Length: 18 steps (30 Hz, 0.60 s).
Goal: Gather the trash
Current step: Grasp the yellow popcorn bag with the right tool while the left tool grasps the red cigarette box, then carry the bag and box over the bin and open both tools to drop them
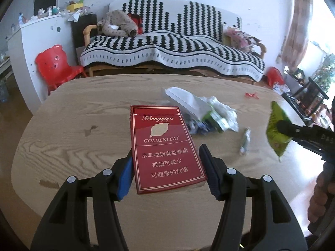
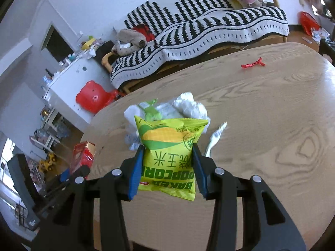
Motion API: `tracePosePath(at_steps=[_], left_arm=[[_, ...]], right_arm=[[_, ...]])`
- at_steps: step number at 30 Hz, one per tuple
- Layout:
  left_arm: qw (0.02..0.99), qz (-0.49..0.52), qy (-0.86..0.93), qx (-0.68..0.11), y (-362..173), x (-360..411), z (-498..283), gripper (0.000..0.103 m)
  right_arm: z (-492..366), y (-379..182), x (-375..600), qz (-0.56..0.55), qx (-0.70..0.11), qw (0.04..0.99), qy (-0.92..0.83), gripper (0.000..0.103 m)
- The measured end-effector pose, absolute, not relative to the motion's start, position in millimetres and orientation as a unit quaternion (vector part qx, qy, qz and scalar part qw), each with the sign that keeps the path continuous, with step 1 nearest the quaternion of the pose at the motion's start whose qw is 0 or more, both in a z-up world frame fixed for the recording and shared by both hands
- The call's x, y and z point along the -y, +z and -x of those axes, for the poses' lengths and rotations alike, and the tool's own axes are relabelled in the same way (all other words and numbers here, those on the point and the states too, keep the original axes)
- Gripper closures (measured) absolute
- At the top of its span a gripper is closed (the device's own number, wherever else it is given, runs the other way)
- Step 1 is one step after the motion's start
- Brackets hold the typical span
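My left gripper (image 1: 166,156) is shut on a red cigarette pack (image 1: 163,144) and holds it over the wooden table (image 1: 62,129); the pack also shows in the right wrist view (image 2: 82,156). My right gripper (image 2: 168,153) is shut on a yellow-green popcorn bag (image 2: 167,146), held above the table; the bag shows at the right of the left wrist view (image 1: 276,129). A pile of trash (image 1: 205,113) with white tissue, a white box and wrappers lies mid-table, just beyond both grippers, and shows in the right wrist view (image 2: 184,106). A small wrapper (image 1: 245,140) lies beside it.
A red ribbon scrap (image 2: 253,63) lies on the far right of the table. Behind the table stand a sofa with a black-and-white blanket (image 1: 171,48), a red child's chair (image 1: 56,67) and a white cabinet (image 1: 41,41).
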<state>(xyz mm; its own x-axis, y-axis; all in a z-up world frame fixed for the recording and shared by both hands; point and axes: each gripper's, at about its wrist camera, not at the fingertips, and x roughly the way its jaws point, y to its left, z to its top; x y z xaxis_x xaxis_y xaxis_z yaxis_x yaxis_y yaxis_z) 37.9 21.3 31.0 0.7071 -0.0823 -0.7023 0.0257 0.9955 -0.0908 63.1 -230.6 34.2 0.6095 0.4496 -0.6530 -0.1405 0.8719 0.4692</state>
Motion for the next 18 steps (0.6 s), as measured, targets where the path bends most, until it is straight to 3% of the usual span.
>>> tracePosePath(at_steps=[10, 18], left_arm=[[0.921, 0.019, -0.094, -0.377, 32, -2, 49, 0.045], [0.896, -0.001, -0.142, -0.421, -5, 13, 110, 0.045]], right_arm=[[33, 35, 214, -0.140, -0.405, 0.878, 0.215, 0.059], [101, 13, 213, -0.122, -0.430, 0.862, 0.240, 0.059]])
